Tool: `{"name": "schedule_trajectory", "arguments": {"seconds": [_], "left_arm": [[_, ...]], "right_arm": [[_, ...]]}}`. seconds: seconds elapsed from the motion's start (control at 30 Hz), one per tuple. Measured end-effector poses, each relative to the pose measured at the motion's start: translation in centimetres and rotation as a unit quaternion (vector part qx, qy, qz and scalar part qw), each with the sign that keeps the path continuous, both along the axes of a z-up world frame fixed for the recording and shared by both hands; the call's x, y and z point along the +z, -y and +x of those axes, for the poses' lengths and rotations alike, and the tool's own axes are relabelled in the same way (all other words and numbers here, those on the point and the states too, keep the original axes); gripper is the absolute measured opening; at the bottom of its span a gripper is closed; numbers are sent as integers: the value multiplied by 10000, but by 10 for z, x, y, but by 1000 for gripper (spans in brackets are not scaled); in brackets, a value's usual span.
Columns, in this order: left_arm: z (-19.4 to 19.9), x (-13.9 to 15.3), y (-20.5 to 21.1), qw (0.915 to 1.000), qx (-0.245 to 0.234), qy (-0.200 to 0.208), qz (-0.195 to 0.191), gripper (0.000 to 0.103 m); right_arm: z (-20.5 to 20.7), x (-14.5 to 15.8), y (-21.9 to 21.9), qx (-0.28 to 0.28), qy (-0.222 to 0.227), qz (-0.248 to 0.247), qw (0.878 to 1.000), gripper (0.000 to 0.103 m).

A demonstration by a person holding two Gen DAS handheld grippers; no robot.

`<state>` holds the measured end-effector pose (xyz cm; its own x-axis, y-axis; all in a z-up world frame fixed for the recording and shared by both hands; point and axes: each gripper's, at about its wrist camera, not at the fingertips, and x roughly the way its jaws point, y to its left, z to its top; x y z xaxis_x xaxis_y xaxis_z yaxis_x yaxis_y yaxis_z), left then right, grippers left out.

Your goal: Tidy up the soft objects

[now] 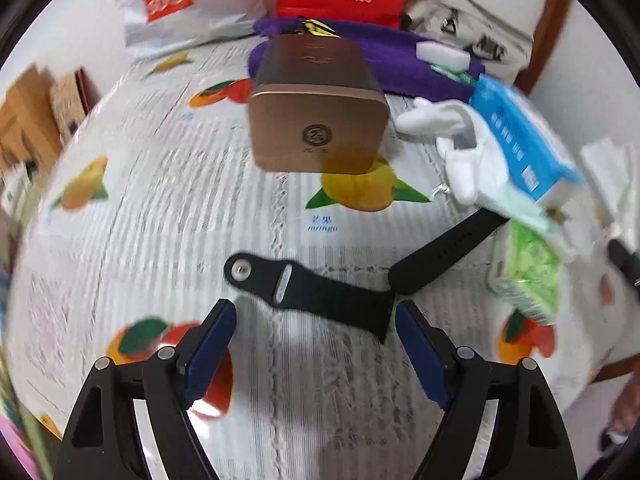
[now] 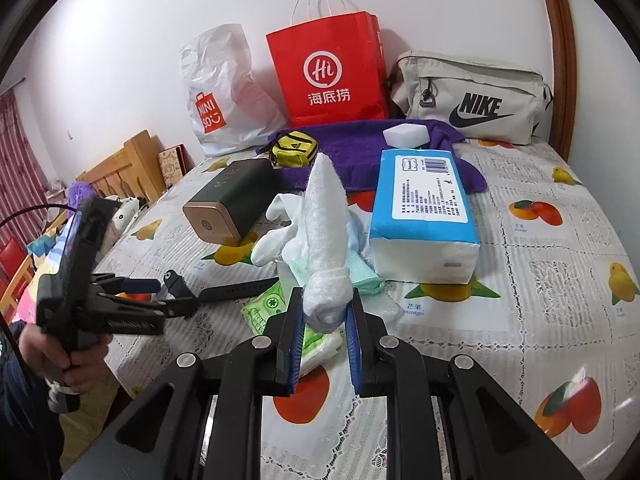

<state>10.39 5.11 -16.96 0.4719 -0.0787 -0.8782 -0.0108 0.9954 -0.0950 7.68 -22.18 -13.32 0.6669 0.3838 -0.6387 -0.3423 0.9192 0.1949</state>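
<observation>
Step in hand, by judgement: sorting the soft items on the fruit-print tablecloth [image 2: 540,280]; one item lifted, another about to be picked.

Right gripper [image 2: 322,317]: narrow, clamped on the knotted end of a rolled white sock [image 2: 324,232], roll standing up and away from the camera, clear of the cloth.

Left gripper [image 1: 316,318]: wide, nothing pressed between the pads. Black watch strap [image 1: 320,294] lying flat on the cloth in the gap between the fingertips, nearer the right finger; second black strap piece [image 1: 448,254] touching or overlapping its far end, running under the pile at right.

Pile just beyond: white glove [image 2: 276,232], pale green cloth [image 2: 360,276], green wet-wipe packet [image 2: 272,312], blue tissue pack [image 2: 424,216]. Bronze-ended box [image 2: 224,208] to their left. Purple towel [image 2: 360,140] further back with a white sponge block [image 2: 406,135] and yellow pouch [image 2: 294,154] on it.

Next move, probable: lower the left fingers around the strap and close; thin and flat, so pads need to reach the cloth. Destination for the sock not evident.

View differences:
- Right wrist only: held sock, a hand [image 2: 68,360] on the left tool's grip, red paper bag [image 2: 328,68] in full, grey Nike bag [image 2: 472,96], wall switch.
- Left wrist only: strap's metal stud and slot, its position relative to the open fingers; frame motion-blurred.
</observation>
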Motion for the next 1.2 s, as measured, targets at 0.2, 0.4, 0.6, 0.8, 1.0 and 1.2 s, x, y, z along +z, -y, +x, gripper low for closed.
{"name": "schedule_trajectory", "arguments": {"seconds": [0.2,0.4,0.6,0.8,1.0,1.2], "left_arm": [[-5,-2,-13,9986,328,28,-423,70],[7,-4,-2,9983,294,306,-408,59],[12,-1,2,9986,269,382,-267,53],[9,-1,-6,9987,293,358,-196,28],[9,-2,-6,9977,611,150,-235,36],[9,-3,6,9970,569,65,-523,42]], "right_arm": [[2,-3,1,23,-53,15,10000,19],[3,-5,2,31,-118,40,9999,19],[9,-10,8,-80,-222,30,9997,19],[12,-12,8,-80,-236,19,9997,19],[13,-15,8,-62,-284,-8,9996,19],[13,-15,13,-55,-270,89,9996,19]]}}
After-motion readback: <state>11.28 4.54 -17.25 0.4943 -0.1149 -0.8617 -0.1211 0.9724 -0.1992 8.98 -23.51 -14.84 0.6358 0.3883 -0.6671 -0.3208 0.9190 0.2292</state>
